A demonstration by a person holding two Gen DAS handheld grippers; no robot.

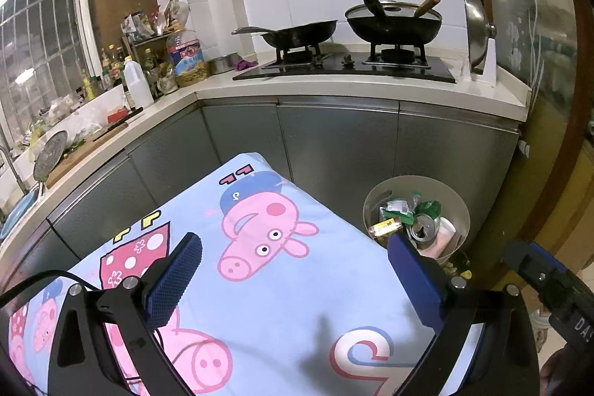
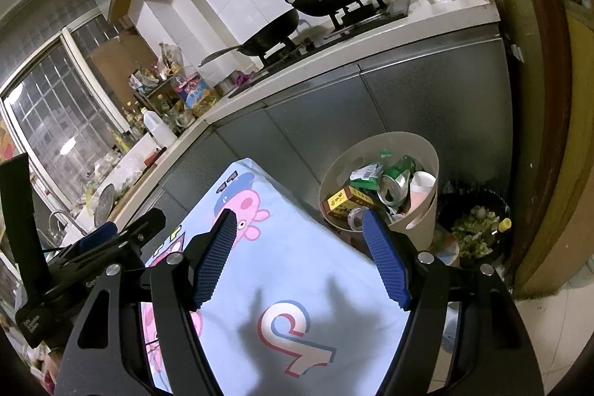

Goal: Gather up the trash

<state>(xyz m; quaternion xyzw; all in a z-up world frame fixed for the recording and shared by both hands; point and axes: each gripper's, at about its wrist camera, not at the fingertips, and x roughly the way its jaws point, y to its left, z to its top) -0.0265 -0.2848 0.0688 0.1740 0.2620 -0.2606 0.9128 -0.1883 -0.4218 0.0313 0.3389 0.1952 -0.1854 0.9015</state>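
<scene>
Both grippers are hovering over the surface [image 1: 282,307], which is wearing a pale blue cartoon-pig cloth [image 2: 260,270], and neither is gripping anything. The left gripper [image 1: 293,270] is holding its jaws wide apart above the middle of the cloth, with the blue ribbed pads [image 1: 174,281] facing each other across a broad gap. The right gripper [image 2: 300,255] is likewise keeping its jaws wide, sitting near the far right edge of the surface. The trash bin [image 1: 454,206], a beige round tub, is standing on the floor just beyond the surface's far right corner, against the grey cabinet fronts [image 1: 334,143]. Inside it a crushed can [image 2: 393,186], a yellow and red carton [image 2: 347,199], green wrappers [image 2: 401,166] and a white paper cup [image 2: 421,184] are lying piled together. A dark bowl of green scraps [image 2: 475,229] is sitting on the floor just beside the bin, on its right. Behind, two black pans [image 1: 300,34] are resting on the stove [image 1: 345,67].
</scene>
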